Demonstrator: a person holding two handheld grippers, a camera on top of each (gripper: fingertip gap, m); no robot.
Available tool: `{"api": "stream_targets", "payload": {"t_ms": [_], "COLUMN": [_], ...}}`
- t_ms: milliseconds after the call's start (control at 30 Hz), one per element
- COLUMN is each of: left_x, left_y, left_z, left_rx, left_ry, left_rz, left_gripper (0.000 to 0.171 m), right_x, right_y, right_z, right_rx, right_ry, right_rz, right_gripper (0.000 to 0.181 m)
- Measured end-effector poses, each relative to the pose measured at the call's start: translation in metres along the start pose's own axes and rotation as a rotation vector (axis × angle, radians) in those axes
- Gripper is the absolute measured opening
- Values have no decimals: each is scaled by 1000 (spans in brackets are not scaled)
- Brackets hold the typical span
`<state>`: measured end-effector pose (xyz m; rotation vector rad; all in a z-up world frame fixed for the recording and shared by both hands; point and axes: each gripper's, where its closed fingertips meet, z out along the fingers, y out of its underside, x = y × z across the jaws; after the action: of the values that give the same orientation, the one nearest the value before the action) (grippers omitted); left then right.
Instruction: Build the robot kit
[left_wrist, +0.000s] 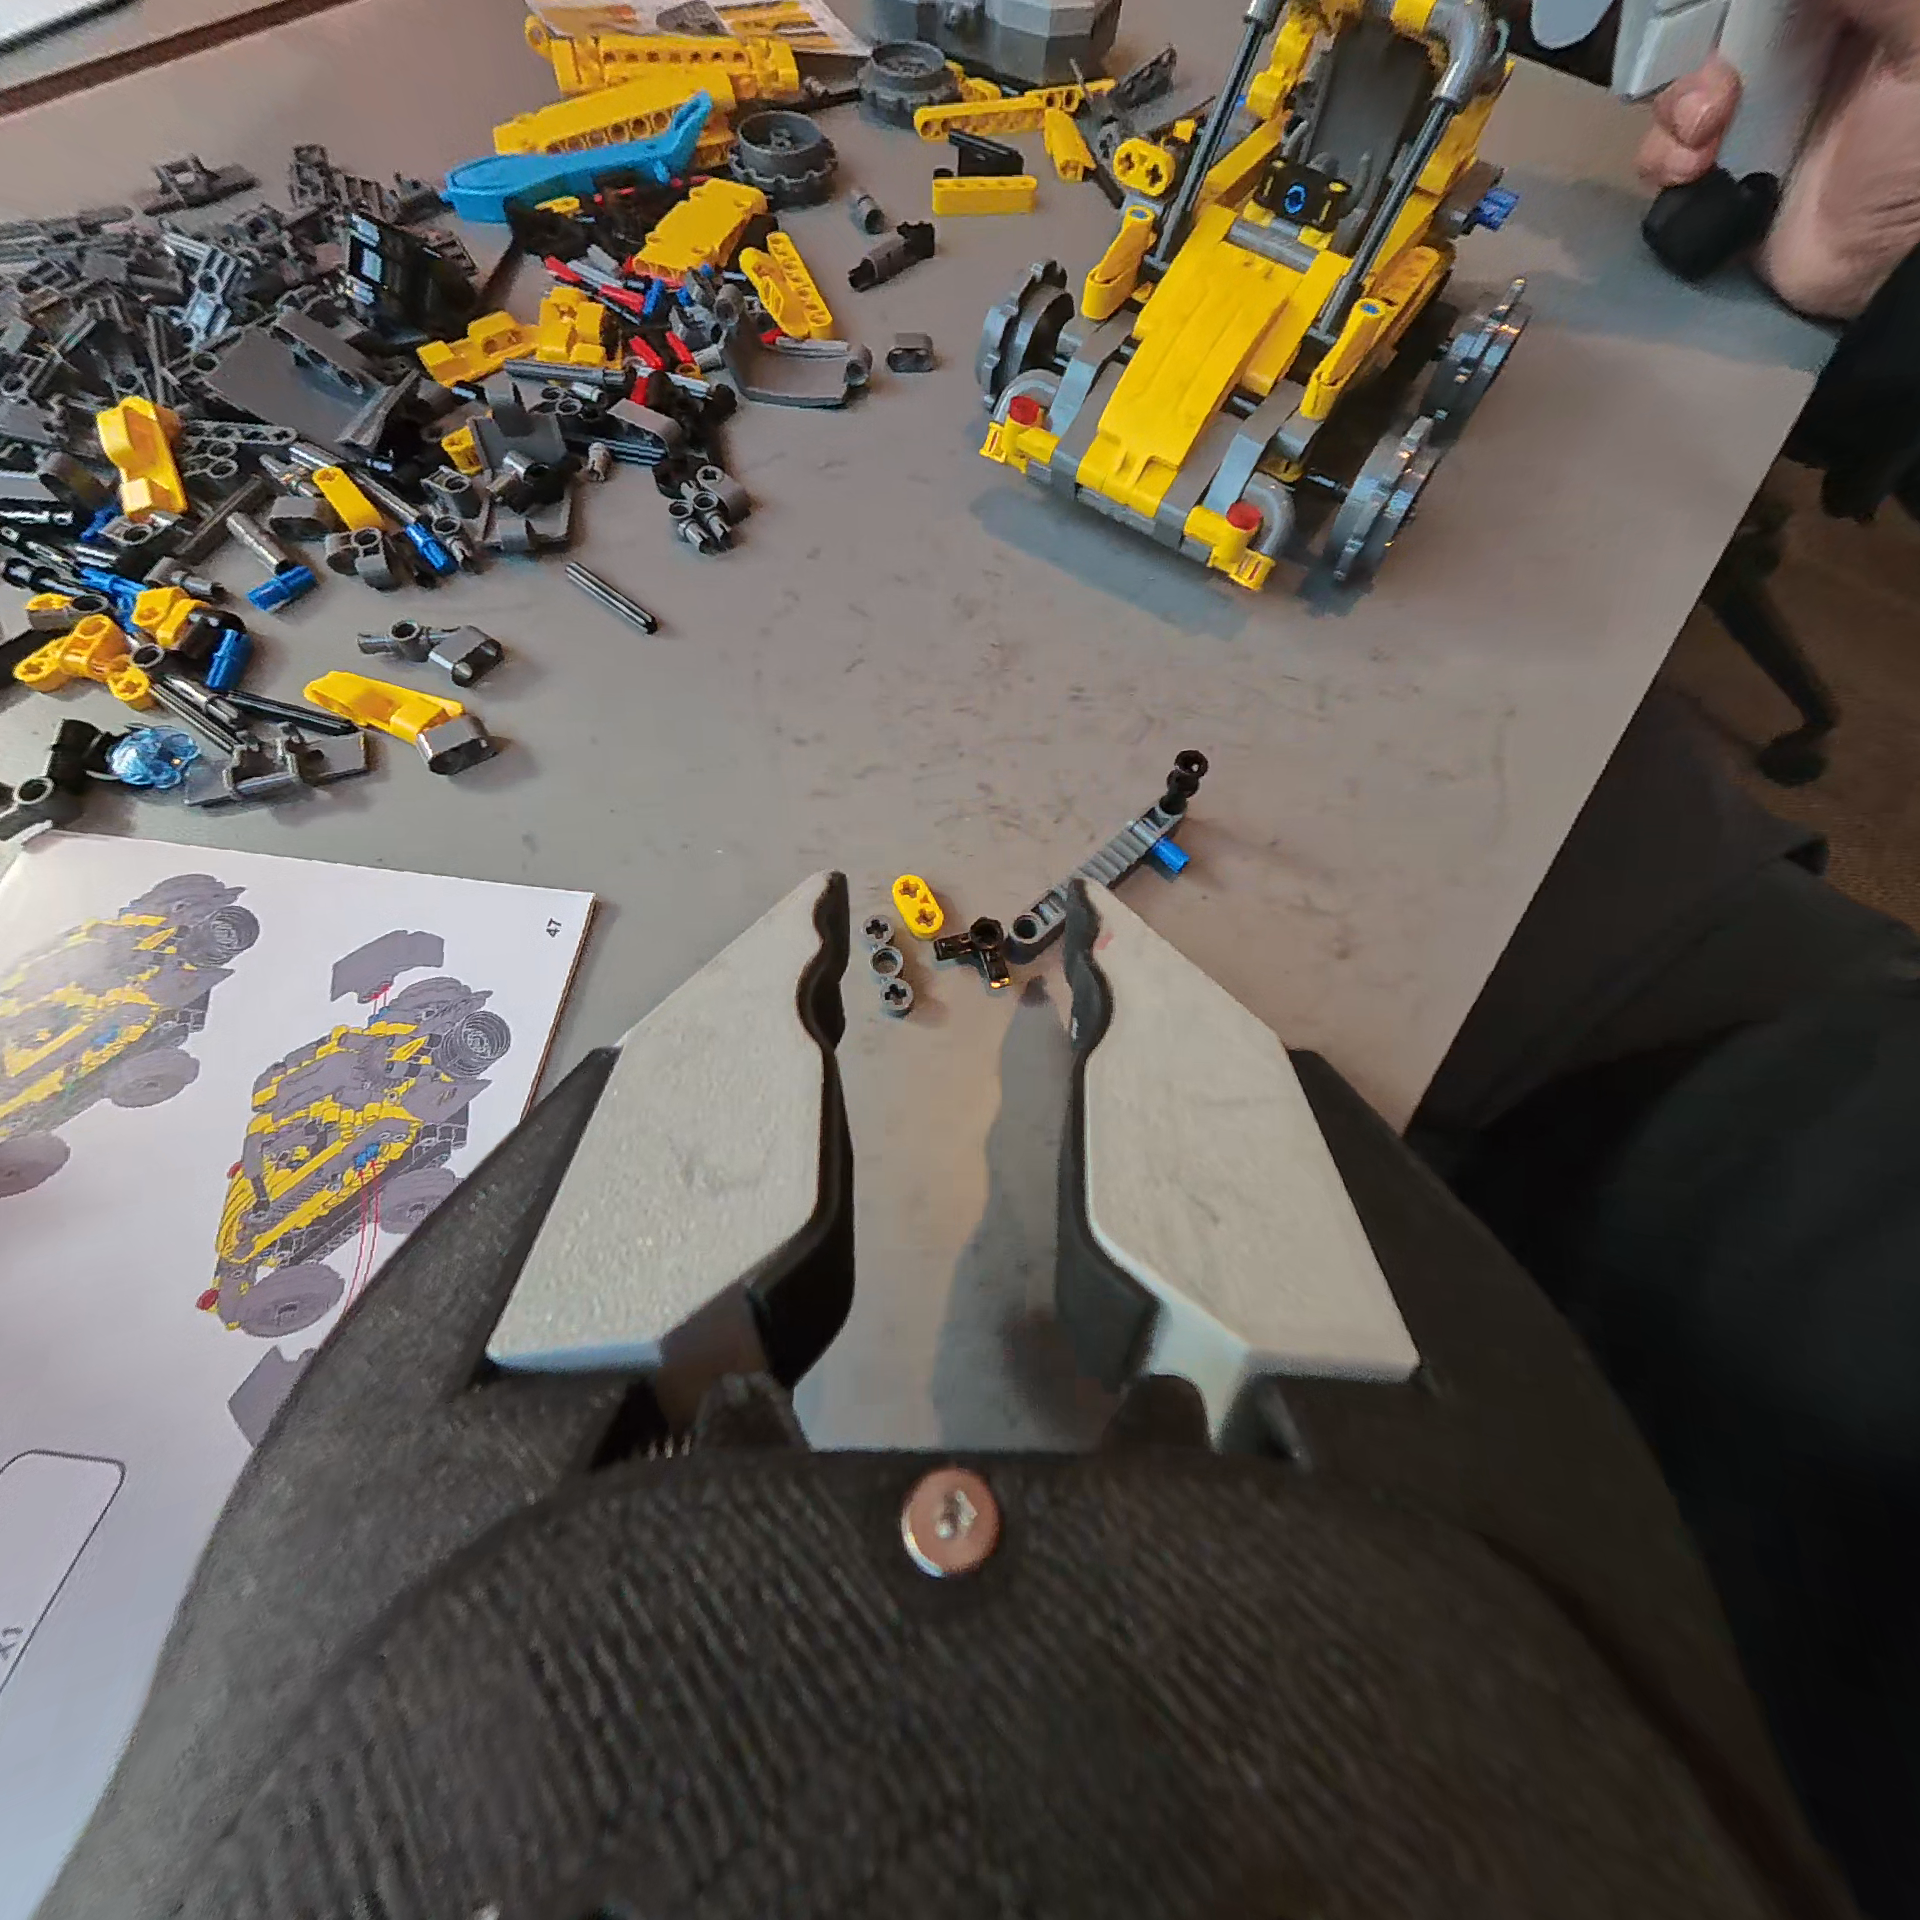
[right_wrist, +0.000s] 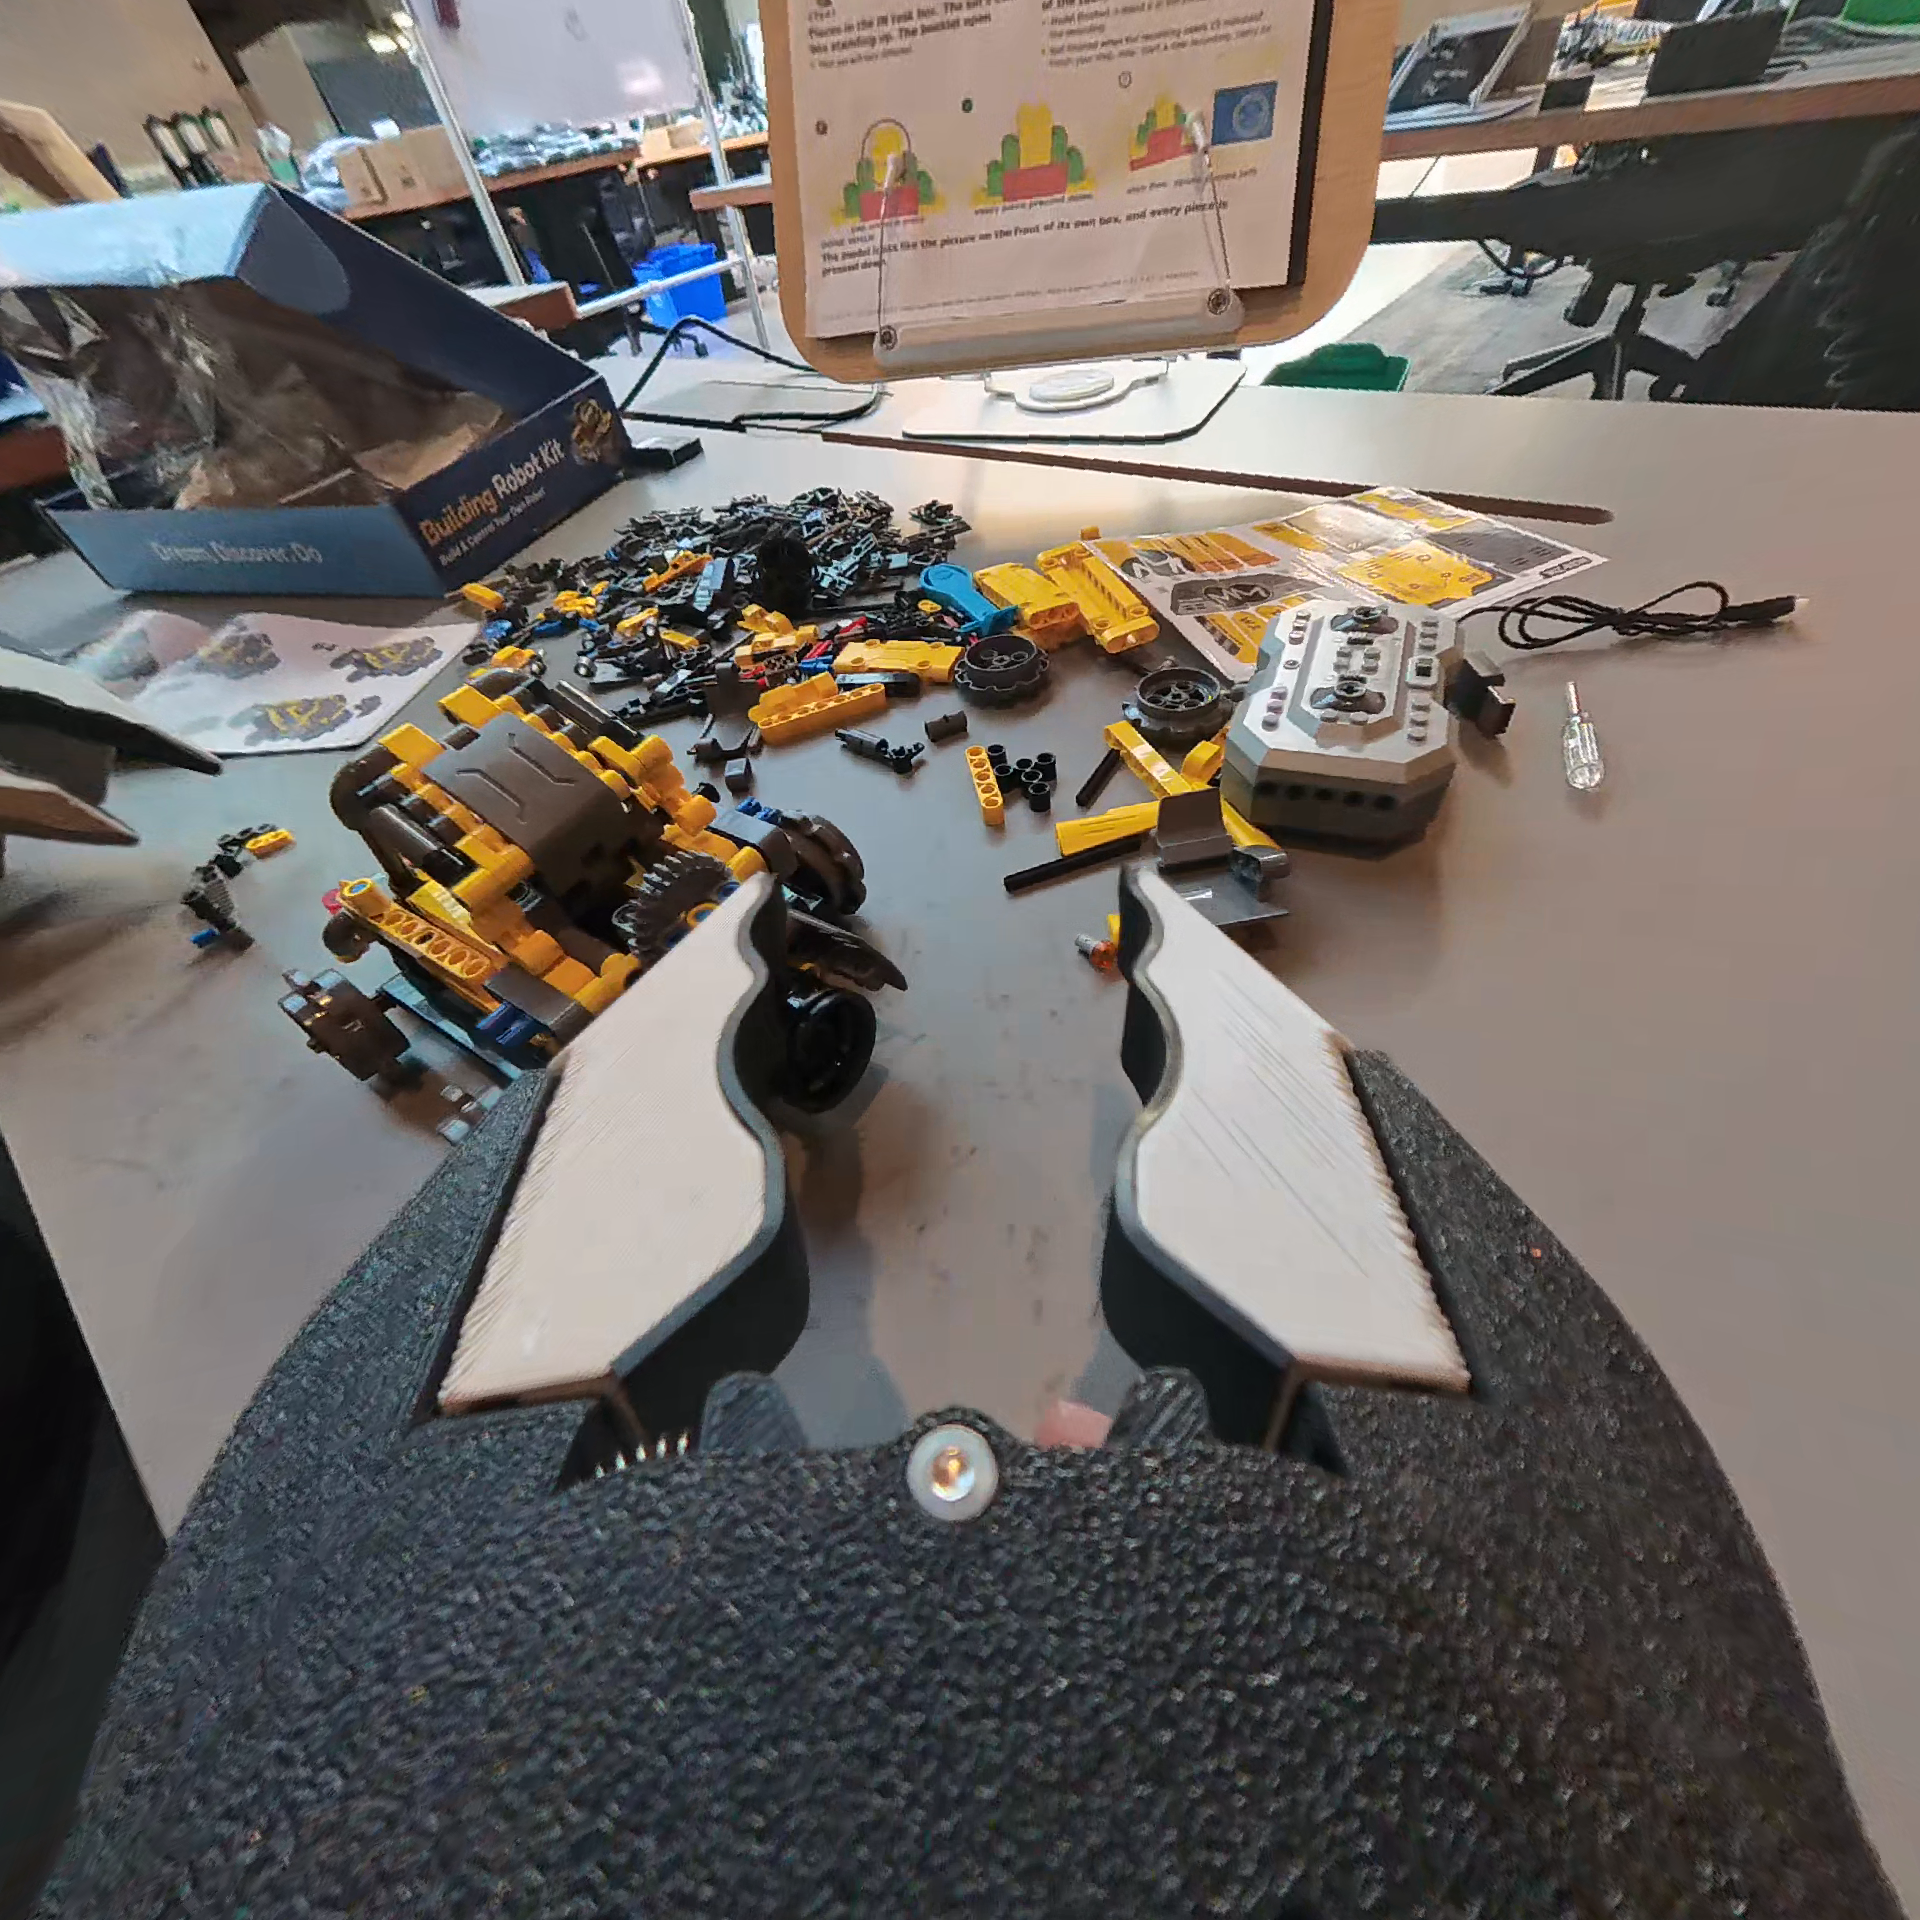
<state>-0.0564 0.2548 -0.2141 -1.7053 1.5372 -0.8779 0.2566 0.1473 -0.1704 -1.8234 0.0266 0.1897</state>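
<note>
Grey table (right_wrist: 1558, 1039) strewn with yellow-black bricks (right_wrist: 790, 644), workshop behind.

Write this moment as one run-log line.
left gripper: open, over small loose pieces | right gripper: open, empty, beside black wheel | yellow model: on table

Bare table (left_wrist: 935, 665) runs open between the parts pile (left_wrist: 343, 395) on one side and the yellow model (left_wrist: 1236, 343) on the other. A few small bits (left_wrist: 920, 904) sit right off the left gripper (left_wrist: 951, 904) tips. A black wheel (right_wrist: 826, 1044) crowds the right gripper (right_wrist: 951, 894); the table beyond the grey hub (right_wrist: 1345, 717) is wide open.
</note>
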Motion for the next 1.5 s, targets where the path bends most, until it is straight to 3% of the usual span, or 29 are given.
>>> {"api": "stream_targets", "payload": {"t_ms": [367,667,967,1133,1333,1500], "left_x": [0,7,12,8,-2,-3], "left_y": [7,-3,-3,2,23,32], "left_z": [-8,-2,1,2,1,-5], "left_rx": [-9,32,19,-13,-121,-151], "left_ry": [60,76,135,112,37,6], "left_rz": [20,94,73,67,110,112], "left_gripper": [33,30,42,39,39,36], "right_x": [12,21,16,8,-10,-89], "right_y": [4,-4,-11,-17,-34,-41], "right_z": [5,1,-3,-6,-19,-12], "right_rx": [-34,18,73,101,196,240], "right_ry": [132,173,184,202,258,71], "right_rz": [-53,-44,-89,-163,-283,-292], "right_gripper": [61,61,57,55,46,46]}}
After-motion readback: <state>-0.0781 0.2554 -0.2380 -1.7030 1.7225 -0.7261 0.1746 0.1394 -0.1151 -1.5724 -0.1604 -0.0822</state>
